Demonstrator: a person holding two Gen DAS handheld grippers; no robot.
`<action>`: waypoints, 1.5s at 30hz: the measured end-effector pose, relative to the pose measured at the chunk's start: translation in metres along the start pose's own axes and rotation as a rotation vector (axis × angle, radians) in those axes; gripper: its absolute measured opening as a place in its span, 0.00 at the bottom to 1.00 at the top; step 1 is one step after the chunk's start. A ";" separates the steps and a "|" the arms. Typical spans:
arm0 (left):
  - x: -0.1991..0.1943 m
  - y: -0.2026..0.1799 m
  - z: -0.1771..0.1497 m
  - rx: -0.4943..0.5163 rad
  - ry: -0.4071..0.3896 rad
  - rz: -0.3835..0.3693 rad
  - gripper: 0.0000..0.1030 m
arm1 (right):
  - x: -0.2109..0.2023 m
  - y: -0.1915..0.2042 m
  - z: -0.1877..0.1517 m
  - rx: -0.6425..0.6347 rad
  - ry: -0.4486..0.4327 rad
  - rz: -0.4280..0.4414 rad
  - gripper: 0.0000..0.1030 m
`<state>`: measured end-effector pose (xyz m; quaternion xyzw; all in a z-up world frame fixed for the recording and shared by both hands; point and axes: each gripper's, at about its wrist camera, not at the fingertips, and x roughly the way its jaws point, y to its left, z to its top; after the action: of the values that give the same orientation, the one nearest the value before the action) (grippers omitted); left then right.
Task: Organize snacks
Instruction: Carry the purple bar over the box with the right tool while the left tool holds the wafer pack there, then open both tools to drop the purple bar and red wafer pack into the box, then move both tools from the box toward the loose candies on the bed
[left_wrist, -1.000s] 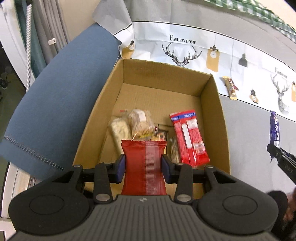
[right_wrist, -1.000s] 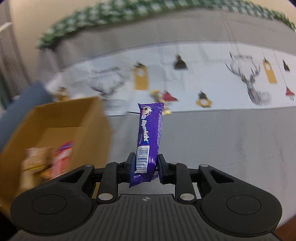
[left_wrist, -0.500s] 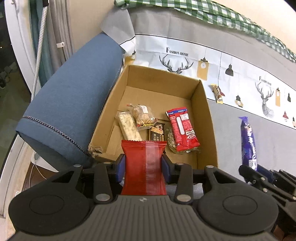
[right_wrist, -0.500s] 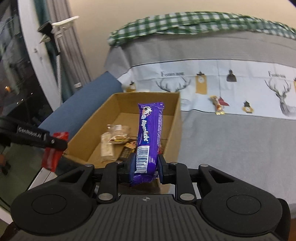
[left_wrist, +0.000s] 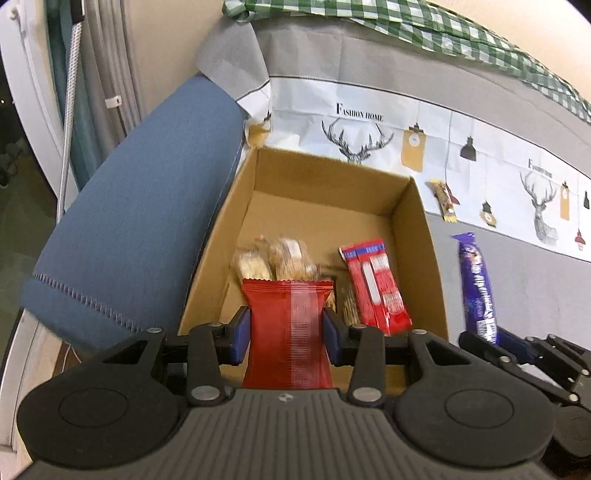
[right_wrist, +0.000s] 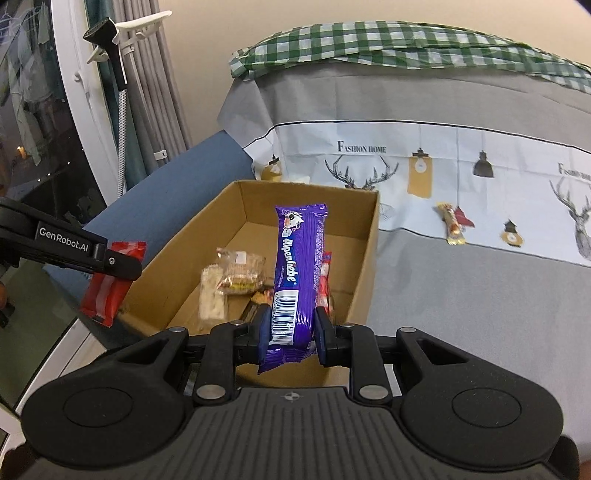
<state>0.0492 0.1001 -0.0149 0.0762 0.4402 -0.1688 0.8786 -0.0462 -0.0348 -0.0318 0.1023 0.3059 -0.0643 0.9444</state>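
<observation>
My left gripper (left_wrist: 287, 334) is shut on a red snack packet (left_wrist: 288, 332), held over the near edge of an open cardboard box (left_wrist: 419, 229). The box holds clear-wrapped biscuit packs (left_wrist: 273, 258) and a red bar pack (left_wrist: 375, 288). My right gripper (right_wrist: 290, 330) is shut on a purple Alpenliebe bar (right_wrist: 297, 269), held upright above the box's (right_wrist: 365, 258) near right corner. The left gripper with its red packet (right_wrist: 109, 280) shows at the left of the right wrist view. The purple bar (left_wrist: 476, 284) shows at the right of the left wrist view.
The box sits on a grey sofa cover with a white deer-print band (right_wrist: 461, 166). A small yellow-and-red snack (right_wrist: 450, 223) lies on that band right of the box. A blue sofa arm (left_wrist: 140, 210) borders the box's left side. Curtains and a window (right_wrist: 44, 110) stand left.
Both grippers have moved in closer to the box with their snacks still held. The right gripper swung left from the sofa toward the box.
</observation>
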 end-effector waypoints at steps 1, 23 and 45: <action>0.005 -0.002 0.006 0.001 -0.003 0.005 0.43 | 0.008 0.000 0.005 0.001 0.000 0.005 0.24; 0.088 -0.074 0.066 0.079 0.030 0.019 1.00 | 0.087 -0.095 0.037 0.183 0.034 -0.067 0.97; 0.338 -0.379 0.061 0.196 0.157 -0.044 1.00 | 0.195 -0.489 -0.045 0.241 -0.058 -0.579 0.99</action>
<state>0.1450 -0.3480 -0.2427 0.1650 0.4908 -0.2235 0.8258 -0.0049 -0.5102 -0.2578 0.1201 0.2853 -0.3693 0.8762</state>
